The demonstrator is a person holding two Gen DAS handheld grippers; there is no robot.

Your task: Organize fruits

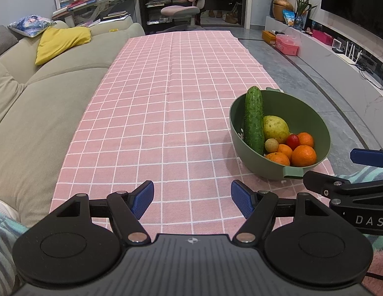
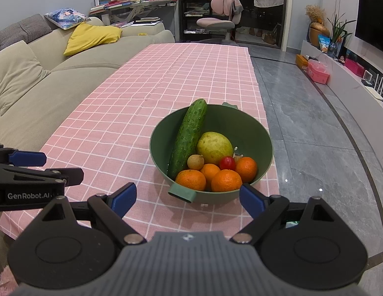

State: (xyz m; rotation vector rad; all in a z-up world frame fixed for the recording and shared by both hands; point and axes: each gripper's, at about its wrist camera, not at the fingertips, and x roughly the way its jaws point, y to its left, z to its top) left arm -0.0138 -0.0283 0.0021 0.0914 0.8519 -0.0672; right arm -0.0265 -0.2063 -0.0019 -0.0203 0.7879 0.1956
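Note:
A green bowl (image 2: 255, 133) stands on the pink checked tablecloth (image 2: 147, 98) near the table's right edge. It also shows in the left wrist view (image 1: 312, 113). In it lie a long cucumber (image 2: 189, 137), a yellow-green pear (image 2: 214, 146), several oranges (image 2: 226, 180), a small red tomato (image 2: 227, 162) and a small tan fruit (image 2: 195, 161). My right gripper (image 2: 189, 198) is open and empty, just in front of the bowl. My left gripper (image 1: 191, 198) is open and empty over bare cloth, left of the bowl.
A beige sofa (image 1: 43, 93) with a yellow cushion (image 1: 60, 42) runs along the table's left side. Grey tiled floor (image 2: 314, 128) lies to the right, with a low TV shelf (image 2: 344, 74) beyond. A pink chair (image 2: 221, 17) stands past the far end.

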